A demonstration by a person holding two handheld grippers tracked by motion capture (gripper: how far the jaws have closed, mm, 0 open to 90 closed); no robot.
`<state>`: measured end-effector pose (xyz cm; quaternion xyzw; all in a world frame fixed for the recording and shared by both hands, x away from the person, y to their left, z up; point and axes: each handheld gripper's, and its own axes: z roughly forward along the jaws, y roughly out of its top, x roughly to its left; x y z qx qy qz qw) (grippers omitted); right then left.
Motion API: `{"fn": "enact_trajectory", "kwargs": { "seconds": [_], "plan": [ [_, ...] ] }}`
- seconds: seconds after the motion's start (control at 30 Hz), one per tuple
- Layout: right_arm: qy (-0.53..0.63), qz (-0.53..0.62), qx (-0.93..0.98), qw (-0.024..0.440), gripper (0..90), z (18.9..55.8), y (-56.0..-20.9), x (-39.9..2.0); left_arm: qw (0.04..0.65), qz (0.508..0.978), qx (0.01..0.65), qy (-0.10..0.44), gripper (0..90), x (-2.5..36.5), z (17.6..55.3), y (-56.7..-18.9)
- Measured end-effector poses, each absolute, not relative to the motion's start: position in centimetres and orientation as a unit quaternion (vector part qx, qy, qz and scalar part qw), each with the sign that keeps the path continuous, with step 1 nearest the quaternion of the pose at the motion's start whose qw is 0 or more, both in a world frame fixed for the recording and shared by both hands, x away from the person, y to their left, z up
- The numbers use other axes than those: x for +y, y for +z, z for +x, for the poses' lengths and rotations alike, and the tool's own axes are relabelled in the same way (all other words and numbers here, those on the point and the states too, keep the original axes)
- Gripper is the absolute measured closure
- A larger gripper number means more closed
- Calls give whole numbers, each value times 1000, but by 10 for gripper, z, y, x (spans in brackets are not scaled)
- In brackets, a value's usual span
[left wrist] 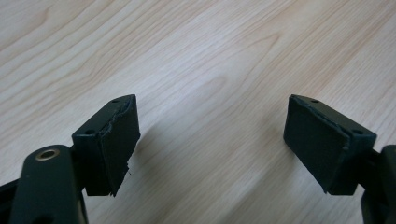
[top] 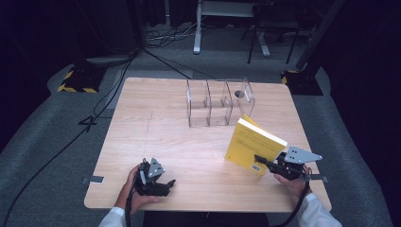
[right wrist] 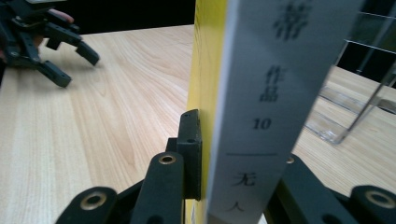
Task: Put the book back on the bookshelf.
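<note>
right hand-held gripper [top: 265, 163] clamps yellow book [top: 254, 144]; clear divider rack [top: 218, 101] behind it

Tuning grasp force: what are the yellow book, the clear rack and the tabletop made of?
Book: paper, yellow cover with slight sheen, white spine; looks softcover, not certain. Rack: clear rigid plastic, probably acrylic; see-through walls, bright edges. Tabletop: pale wood grain, matte; veneer or laminate, can't tell.

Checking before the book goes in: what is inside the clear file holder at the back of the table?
The clear file holder looks empty: its compartments show the table through the walls. The yellow book, clamped in the right gripper, hides its near right corner.
</note>
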<state>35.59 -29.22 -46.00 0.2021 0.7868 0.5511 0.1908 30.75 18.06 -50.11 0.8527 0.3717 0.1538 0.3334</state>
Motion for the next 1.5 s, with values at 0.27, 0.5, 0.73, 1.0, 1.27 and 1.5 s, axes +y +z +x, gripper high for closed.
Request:
{"fn": "enact_trajectory", "kwargs": {
  "seconds": [0.27, 0.5, 0.73, 1.0, 1.27, 1.5],
  "plan": [
    [551, 226, 779, 198, 759, 358, -460, -300, 338, 844, 386, 160, 159, 195, 305, -504],
    [550, 242, 770, 212, 760, 358, -458, -305, 341, 842, 391, 150, 155, 198, 308, -505],
    [551, 259, 759, 230, 761, 360, -455, -310, 341, 841, 393, 150, 157, 198, 308, -505],
    [550, 279, 749, 242, 762, 362, -452, -313, 340, 837, 401, 153, 157, 196, 309, -505],
    [552, 279, 745, 251, 763, 363, -448, -312, 337, 837, 401, 157, 155, 196, 310, -505],
    [552, 278, 742, 259, 764, 368, -443, -307, 338, 837, 401, 158, 154, 196, 310, -505]
  ]
}}
